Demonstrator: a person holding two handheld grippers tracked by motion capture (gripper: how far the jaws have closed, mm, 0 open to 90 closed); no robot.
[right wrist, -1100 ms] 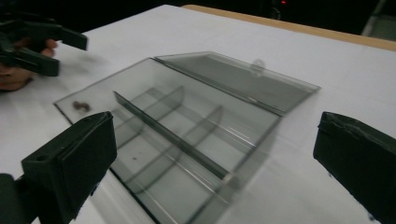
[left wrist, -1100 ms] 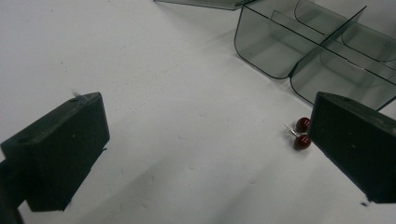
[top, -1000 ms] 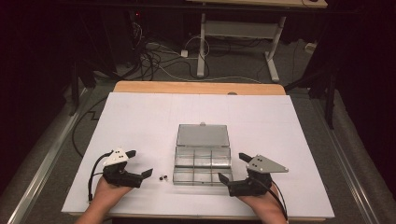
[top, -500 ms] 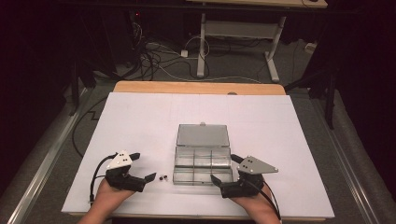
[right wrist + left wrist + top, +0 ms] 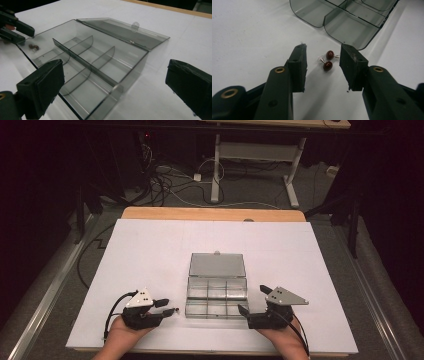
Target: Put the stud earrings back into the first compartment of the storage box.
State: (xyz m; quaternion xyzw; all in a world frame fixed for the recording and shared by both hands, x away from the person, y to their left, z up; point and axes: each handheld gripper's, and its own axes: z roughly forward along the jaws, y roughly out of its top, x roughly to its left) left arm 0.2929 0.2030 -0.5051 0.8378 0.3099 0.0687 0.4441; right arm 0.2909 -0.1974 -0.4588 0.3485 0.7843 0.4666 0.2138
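left gripper: fingers half-closed, just been closing, straddling two red earrings on the white worktop, not yet pinching. compartment box: lid open, ready to receive. right gripper: fingers released, flanking the box, likely to steady it.

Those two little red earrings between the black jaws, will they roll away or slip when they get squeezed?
The red earrings look round and glossy, so they may slip or roll off the flat pads. Their thin metal posts probably stop a long roll. Being tiny, they likely weigh almost nothing. The left tool, whose jaws have just been closing, isn't touching them.
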